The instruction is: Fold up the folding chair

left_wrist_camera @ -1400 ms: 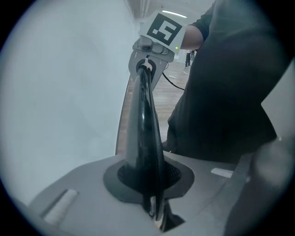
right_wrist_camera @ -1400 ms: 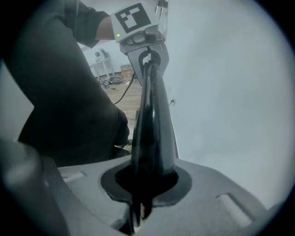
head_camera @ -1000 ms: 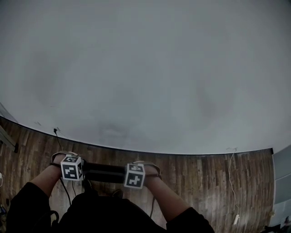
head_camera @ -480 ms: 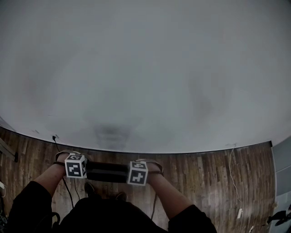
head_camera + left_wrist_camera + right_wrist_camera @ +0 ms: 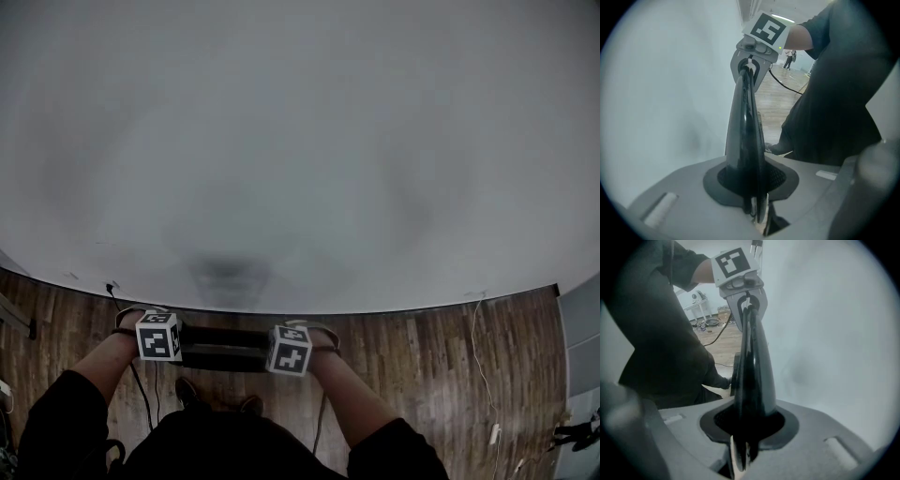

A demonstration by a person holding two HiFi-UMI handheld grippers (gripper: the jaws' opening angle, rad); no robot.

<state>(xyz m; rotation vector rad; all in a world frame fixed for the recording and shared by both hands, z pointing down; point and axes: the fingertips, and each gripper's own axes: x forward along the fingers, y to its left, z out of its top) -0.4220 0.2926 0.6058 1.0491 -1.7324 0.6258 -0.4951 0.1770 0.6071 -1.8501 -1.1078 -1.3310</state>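
Observation:
The folded black chair (image 5: 223, 349) hangs low in the head view, just in front of a pale wall, its top edge level between my two hands. My left gripper (image 5: 172, 349) grips the left end and my right gripper (image 5: 279, 356) the right end. In the left gripper view the thin black edge (image 5: 745, 140) runs from my own jaws (image 5: 757, 208) up to the other gripper (image 5: 751, 63). The right gripper view mirrors this: chair edge (image 5: 752, 376), own jaws (image 5: 740, 453), far gripper (image 5: 744, 294). Both pairs of jaws have just been opening a little, with the chair's edge still between the pads.
The pale wall (image 5: 300, 141) fills most of the head view. Wooden floor (image 5: 441, 366) runs along its foot, with a thin cable (image 5: 476, 347) at the right and a black cable (image 5: 141, 394) by my feet. My shoes (image 5: 187, 389) stand under the chair.
Both hands and the chair have moved closer to the wall and sit slightly higher in the picture. More wall and less floor shows than before.

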